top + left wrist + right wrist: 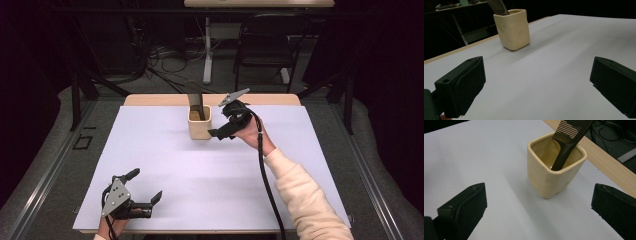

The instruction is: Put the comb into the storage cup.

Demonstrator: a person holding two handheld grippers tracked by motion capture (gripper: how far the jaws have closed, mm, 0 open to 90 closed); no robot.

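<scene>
Comb (567, 142) in cup (549, 177), beyond right gripper (536, 210), apart.

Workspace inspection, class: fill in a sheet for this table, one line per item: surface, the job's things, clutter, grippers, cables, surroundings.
Surface: white sheet over a wooden table.
Job's things: cream square cup upright near the far edge; black comb standing in it, handle down, leaning on the rim.
Clutter: nothing seen.
Grippers: left gripper open, near edge; right gripper open beside the cup, holding nothing.
Cables: black cable trails along the right sleeve.
Surroundings: dark room, chair, floor cables.
</scene>
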